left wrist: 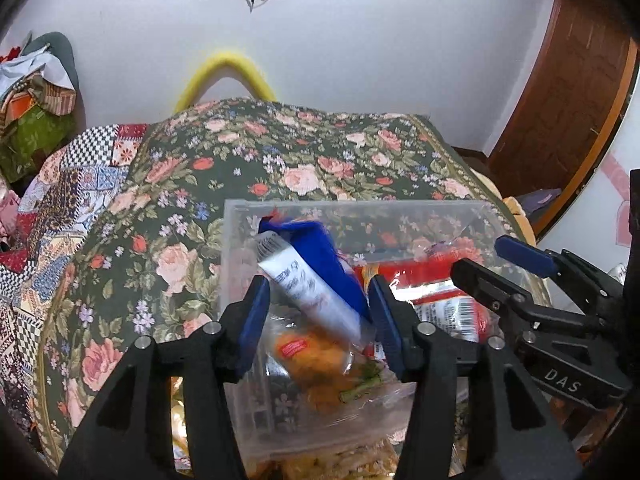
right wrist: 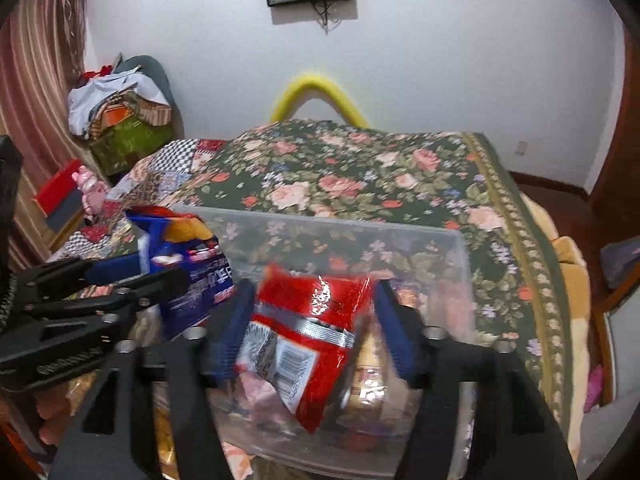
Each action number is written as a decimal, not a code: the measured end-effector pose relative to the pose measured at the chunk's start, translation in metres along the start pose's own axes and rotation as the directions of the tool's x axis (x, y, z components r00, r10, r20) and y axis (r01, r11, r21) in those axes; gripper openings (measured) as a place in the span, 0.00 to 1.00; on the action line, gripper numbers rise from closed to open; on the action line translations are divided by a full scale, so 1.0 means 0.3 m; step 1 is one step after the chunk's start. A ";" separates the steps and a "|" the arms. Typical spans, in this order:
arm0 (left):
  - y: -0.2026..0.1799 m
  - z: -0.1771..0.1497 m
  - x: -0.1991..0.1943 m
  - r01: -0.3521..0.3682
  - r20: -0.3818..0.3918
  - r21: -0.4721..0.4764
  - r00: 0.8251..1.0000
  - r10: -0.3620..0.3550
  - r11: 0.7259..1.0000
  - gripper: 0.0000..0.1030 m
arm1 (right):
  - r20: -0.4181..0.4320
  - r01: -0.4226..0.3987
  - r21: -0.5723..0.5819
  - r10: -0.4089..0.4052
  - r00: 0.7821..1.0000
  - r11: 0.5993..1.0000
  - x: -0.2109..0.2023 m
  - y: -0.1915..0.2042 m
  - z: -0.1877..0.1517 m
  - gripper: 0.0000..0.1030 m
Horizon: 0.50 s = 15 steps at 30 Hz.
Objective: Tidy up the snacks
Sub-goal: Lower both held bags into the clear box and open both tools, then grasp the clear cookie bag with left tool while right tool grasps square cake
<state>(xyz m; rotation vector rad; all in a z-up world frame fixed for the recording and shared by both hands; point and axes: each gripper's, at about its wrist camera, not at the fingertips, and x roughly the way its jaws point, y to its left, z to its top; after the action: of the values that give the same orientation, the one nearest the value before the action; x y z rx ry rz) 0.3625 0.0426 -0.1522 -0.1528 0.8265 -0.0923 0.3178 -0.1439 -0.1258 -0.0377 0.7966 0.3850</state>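
The left gripper [left wrist: 316, 316] hangs over the near left corner of the clear plastic bin [left wrist: 240, 216], which sits on the floral bedspread [left wrist: 280, 152]; its jaws stand apart with a blue-and-white packet [left wrist: 308, 272] tilted between them, the left pad clear of it, so it looks released to drop in; below lies a crinkly clear bag of orange snacks [left wrist: 320, 352]; to the right, the right gripper [right wrist: 316, 320] holds its jaws wide around a glossy red foil pouch [right wrist: 308, 320], blurred, apparently falling free into the bin; both pouches are thin, slippery film, so they should settle loosely against the rigid see-through walls.
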 end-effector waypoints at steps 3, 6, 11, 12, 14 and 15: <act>-0.011 0.000 -0.051 -0.010 0.023 0.023 1.000 0.009 1.000 0.53 | 0.012 0.017 -0.018 -0.017 1.000 1.000 -0.032 0.000 0.003 0.67; -0.018 -0.006 -0.116 -0.014 0.045 0.040 0.999 0.012 0.999 0.56 | 0.025 0.027 -0.030 -0.026 0.999 0.999 -0.079 0.004 -0.003 0.70; -0.018 -0.044 -0.243 -0.016 0.076 0.067 0.997 0.011 0.998 0.61 | 0.061 0.021 -0.036 -0.019 0.998 0.999 -0.188 0.015 -0.032 0.77; -0.018 -0.055 -0.270 -0.018 0.082 0.075 0.997 0.012 0.997 0.62 | 0.066 0.022 -0.036 -0.020 0.998 0.999 -0.202 0.019 -0.037 0.78; -0.017 -0.081 -0.322 -0.025 0.094 0.091 0.995 0.016 0.996 0.65 | 0.077 0.020 -0.038 -0.017 0.997 0.999 -0.248 0.024 -0.056 0.78; -0.015 -0.095 -0.349 -0.027 0.100 0.099 0.995 0.017 0.995 0.67 | 0.080 0.020 -0.036 -0.017 0.997 0.999 -0.265 0.029 -0.067 0.79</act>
<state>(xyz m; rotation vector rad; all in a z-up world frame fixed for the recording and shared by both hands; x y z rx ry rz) 0.2707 0.0501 -0.0947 -0.0531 0.7232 -0.1044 0.2505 -0.1651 -0.0832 -0.0640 0.7099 0.3811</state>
